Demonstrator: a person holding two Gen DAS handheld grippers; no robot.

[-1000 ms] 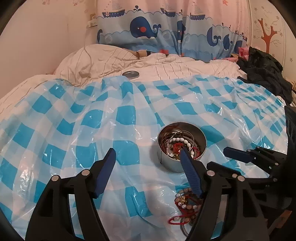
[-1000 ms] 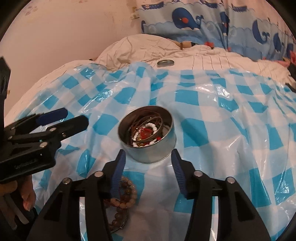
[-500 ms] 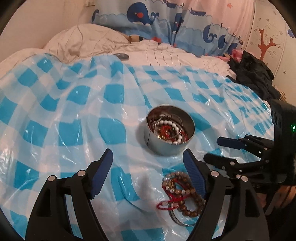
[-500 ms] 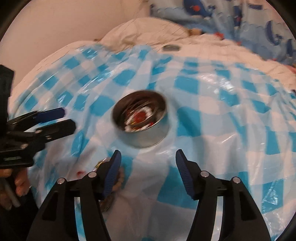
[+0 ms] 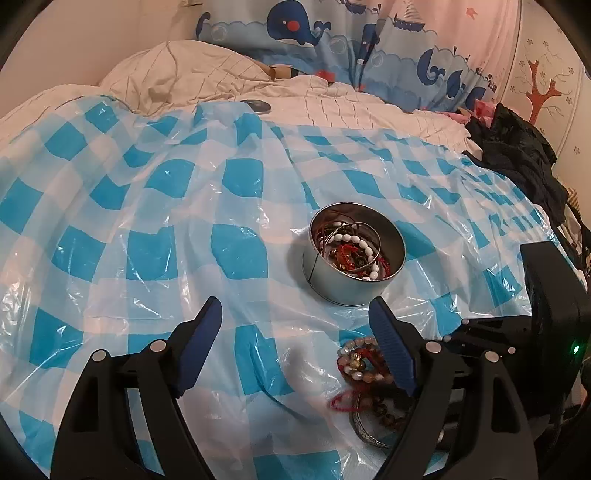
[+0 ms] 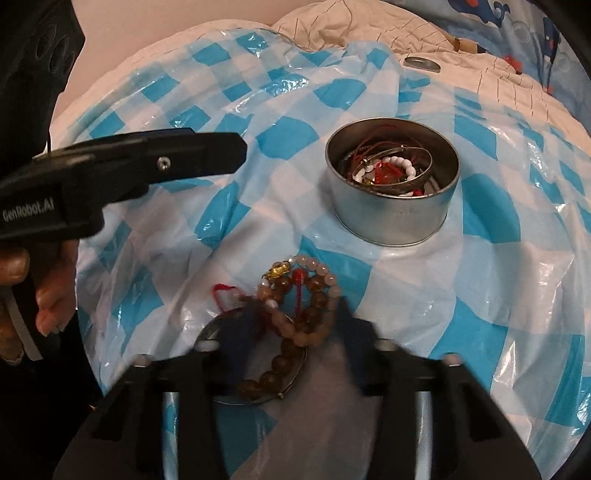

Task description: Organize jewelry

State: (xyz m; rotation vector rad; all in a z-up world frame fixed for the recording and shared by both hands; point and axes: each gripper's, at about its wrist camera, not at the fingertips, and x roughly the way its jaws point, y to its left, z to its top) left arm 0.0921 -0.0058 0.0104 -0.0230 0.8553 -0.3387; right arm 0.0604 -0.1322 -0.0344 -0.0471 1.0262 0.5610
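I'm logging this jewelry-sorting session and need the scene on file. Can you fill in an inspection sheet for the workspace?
Surface: blue-checked plastic sheet, wrinkled, spread over a bed.
Job's things: open round tin holding bracelets; loose bracelet pile on the sheet in front of it.
Clutter: small metal lid on the white bedding; dark clothes at the right.
Grippers: left gripper open, empty; right gripper blurred, its jaws just closing around the pile.
Cables: nothing seen.
Surroundings: whale-print curtain, wall.

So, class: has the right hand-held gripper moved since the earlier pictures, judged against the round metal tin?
Yes. The right hand-held gripper has dropped back from the round metal tin onto the beaded bracelets, its jaws closing around them.
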